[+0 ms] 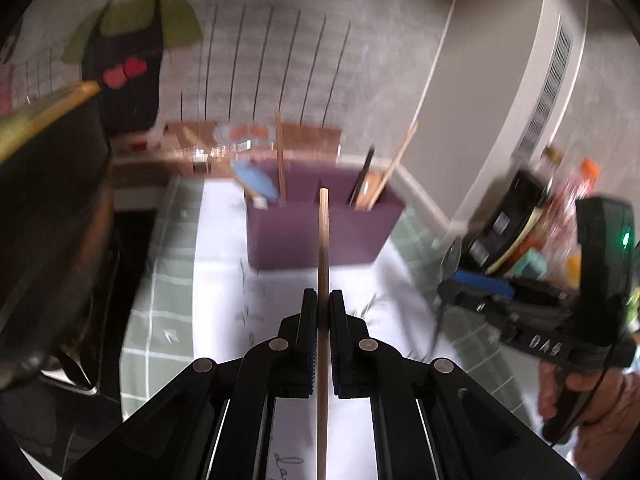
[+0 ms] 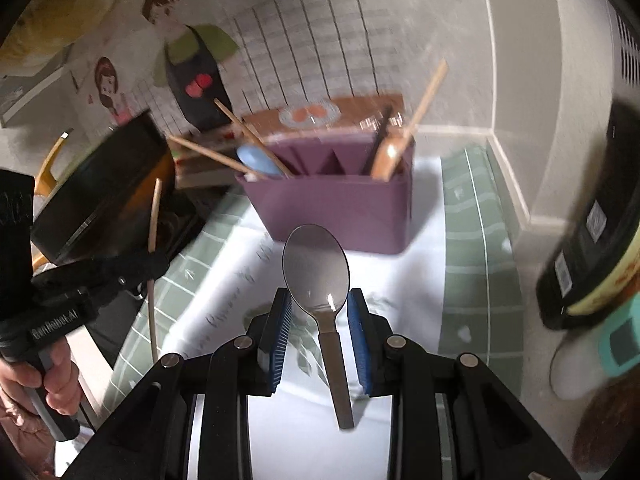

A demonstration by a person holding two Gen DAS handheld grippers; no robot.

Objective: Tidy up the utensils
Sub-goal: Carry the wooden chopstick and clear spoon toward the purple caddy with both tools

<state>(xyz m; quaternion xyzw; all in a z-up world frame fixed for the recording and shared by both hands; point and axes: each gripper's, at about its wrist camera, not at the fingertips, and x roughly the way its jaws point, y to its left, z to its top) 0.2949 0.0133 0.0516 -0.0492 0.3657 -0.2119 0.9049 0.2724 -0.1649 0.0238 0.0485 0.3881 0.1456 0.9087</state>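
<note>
A purple utensil holder (image 1: 320,228) stands on white paper, also in the right wrist view (image 2: 340,208). It holds wooden chopsticks (image 1: 280,156), a blue spoon (image 1: 256,180) and a brown spoon (image 2: 386,156). My left gripper (image 1: 323,300) is shut on a wooden chopstick (image 1: 323,236) that points up toward the holder. My right gripper (image 2: 318,300) grips the bowl of a metal spoon (image 2: 316,268) between its blue pads (image 2: 358,320), above the paper in front of the holder. The left gripper with its chopstick shows at the left of the right wrist view (image 2: 150,256).
A green checked cloth (image 2: 476,248) lies under the paper. A dark tray or pan (image 2: 108,188) sits left of the holder. Bottles and a black container (image 2: 592,240) stand at the right by the wall. A wooden board (image 1: 256,136) lies behind the holder.
</note>
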